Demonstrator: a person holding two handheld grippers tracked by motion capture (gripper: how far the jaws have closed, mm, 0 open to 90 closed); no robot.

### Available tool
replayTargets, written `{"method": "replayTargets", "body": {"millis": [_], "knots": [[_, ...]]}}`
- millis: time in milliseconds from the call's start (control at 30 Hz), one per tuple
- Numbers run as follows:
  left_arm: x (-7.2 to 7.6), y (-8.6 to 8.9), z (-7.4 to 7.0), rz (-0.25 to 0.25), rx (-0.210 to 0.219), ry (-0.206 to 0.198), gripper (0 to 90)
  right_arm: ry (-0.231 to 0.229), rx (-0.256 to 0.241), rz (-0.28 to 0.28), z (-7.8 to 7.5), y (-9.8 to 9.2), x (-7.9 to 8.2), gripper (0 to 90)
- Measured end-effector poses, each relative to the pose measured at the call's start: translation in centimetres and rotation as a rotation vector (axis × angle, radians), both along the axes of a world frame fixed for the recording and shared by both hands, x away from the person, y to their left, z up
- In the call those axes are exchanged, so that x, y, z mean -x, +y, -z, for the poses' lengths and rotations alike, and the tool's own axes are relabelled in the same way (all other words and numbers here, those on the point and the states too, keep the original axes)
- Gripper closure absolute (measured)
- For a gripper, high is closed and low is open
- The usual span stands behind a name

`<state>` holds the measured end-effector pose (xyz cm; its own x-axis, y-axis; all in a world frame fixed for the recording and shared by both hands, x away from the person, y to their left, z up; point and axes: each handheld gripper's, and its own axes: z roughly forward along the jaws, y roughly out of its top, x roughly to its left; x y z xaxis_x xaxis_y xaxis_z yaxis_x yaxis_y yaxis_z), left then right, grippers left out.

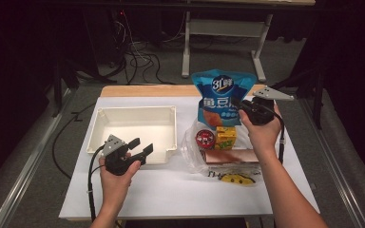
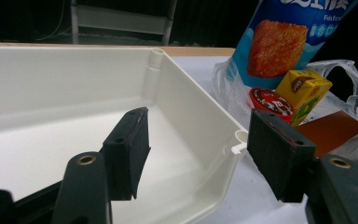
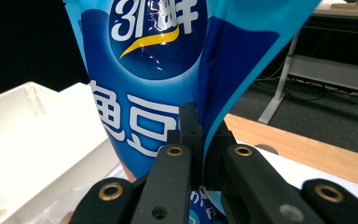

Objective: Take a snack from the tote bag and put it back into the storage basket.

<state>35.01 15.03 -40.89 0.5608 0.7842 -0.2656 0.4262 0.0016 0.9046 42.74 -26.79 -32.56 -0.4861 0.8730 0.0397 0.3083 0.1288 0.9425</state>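
The right tongs (image 1: 240, 105) pinched the blue snack bag (image 1: 221, 97) by its edge, holding it upright above the plastic bag of groceries (image 1: 195, 152) on the desk (image 1: 171, 190). The left tongs (image 1: 141, 146) gaped wide over the white tray (image 1: 135, 114).

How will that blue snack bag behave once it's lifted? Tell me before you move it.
The blue snack bag probably flexes: its edge folds where the right gripper pinches it. It looks puffed, so likely light for its size. Its glossy film may slip, and, hanging from one edge, it could swing.
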Motion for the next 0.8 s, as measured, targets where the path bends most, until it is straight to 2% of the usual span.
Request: {"method": "replayTargets", "body": {"millis": [33,67,267,367,400,500,600,633,667,800], "knots": [[0.0,0.0,0.0,0.000,0.000,0.000,39.0,0.000,0.000,0.000,0.0,0.0,0.0,90.0],[0.0,0.1,-0.1,-0.004,0.004,-0.004,38.9,0.003,-0.029,0.001,-0.5,0.1,0.0,90.0],[-0.2,0.7,-0.6,-0.015,0.008,-0.017,38.5,-0.028,-0.058,0.001,-2.0,0.7,0.1,90.0],[-0.2,0.8,-0.9,-0.021,0.015,-0.026,38.5,-0.033,-0.053,-0.002,-2.4,1.1,0.1,90.0],[-0.2,0.8,-1.0,-0.022,0.016,-0.029,38.5,-0.030,-0.069,-0.004,-2.7,1.5,0.1,90.0],[-0.3,0.7,-1.8,-0.017,0.009,-0.040,38.3,-0.032,-0.082,-0.004,-3.0,1.8,0.1,90.0],[-0.2,0.5,-3.0,-0.013,0.018,-0.068,38.3,-0.032,-0.095,-0.011,-3.6,2.7,0.1,90.0],[-0.2,0.5,-3.0,-0.013,0.018,-0.068,38.3,-0.032,-0.095,-0.011,-3.6,2.7,0.1,90.0],[-0.5,0.2,-3.4,-0.004,-0.001,-0.077,38.2,-0.022,-0.091,-0.014,-3.6,3.3,0.1,90.0],[-1.1,-0.2,-4.1,0.001,0.001,-0.082,37.1,-0.007,-0.096,-0.017,-3.5,4.0,0.2,90.0]]}}
